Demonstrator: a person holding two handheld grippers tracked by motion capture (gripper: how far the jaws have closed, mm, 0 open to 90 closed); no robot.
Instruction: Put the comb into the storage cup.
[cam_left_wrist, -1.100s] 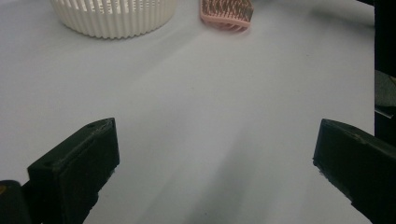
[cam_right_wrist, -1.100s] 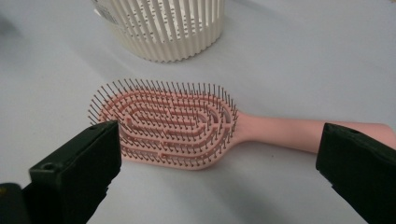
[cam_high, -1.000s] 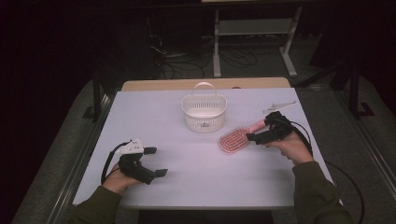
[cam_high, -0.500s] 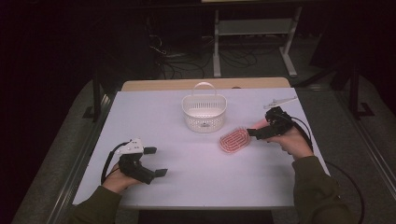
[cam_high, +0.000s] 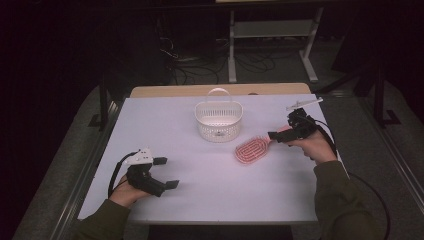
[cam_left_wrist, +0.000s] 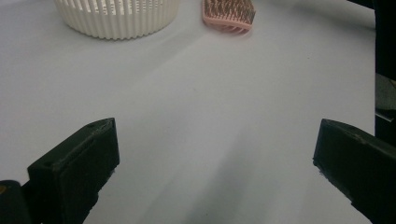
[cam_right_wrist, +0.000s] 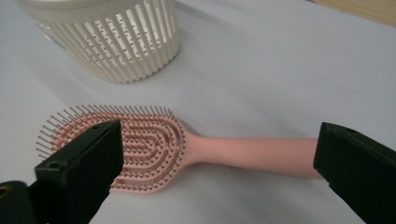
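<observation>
A pink hairbrush (cam_high: 251, 149) lies bristles-up on the white table (cam_high: 210, 195), just right of a white slatted basket (cam_high: 218, 120). My right gripper (cam_high: 280, 135) is at the brush's handle end and is open. In the right gripper view its jaws stand wide apart on either side of the hairbrush (cam_right_wrist: 140, 140), whose handle runs to the right between them; the right gripper (cam_right_wrist: 219, 161) touches nothing. My left gripper (cam_high: 167, 173) rests low at the front left, open and empty. From the left gripper (cam_left_wrist: 215, 149), the basket (cam_left_wrist: 116, 18) and the brush (cam_left_wrist: 229, 16) are far ahead.
The basket (cam_right_wrist: 107, 42) stands close behind the brush head. A thin white object (cam_high: 304, 103) lies at the table's far right corner. A wooden strip (cam_high: 220, 90) borders the far edge. Dark floor, cables and a metal frame lie beyond.
The right hand and its gripper have shifted slightly toward the far side of the table. The brush, the basket and the left gripper have stayed put.
</observation>
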